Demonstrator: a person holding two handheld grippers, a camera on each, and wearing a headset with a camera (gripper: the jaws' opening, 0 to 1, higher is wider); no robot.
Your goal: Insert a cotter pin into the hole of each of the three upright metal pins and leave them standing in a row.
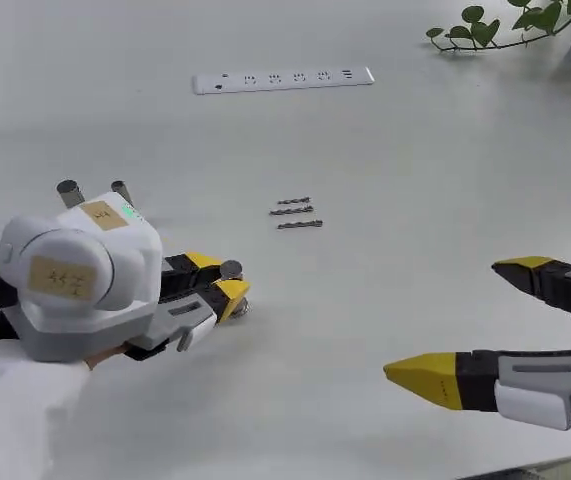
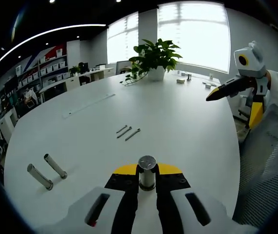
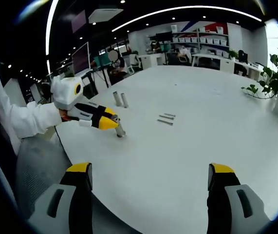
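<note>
1. I see the left gripper [image 2: 147,170] clamped on one pin [image 2: 147,173], which stands upright on the table [image 1: 415,150].
2. Right gripper [image 3: 150,168]: jaws wide apart, holding nothing.
3. Two other pins [image 2: 40,176] stand upright side by side, behind the left gripper.
4. Three cotter pins [image 1: 295,211] lie mid-table, apart from all the pins.

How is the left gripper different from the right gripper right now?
The left gripper is shut on an upright metal pin; the right gripper is open and holds nothing. The left gripper's jaws sit close together; the right gripper's stand wide apart. The left gripper is near the two other metal pins; the right gripper is across the cotter pins from them. Both have yellow tips and white bodies.
</note>
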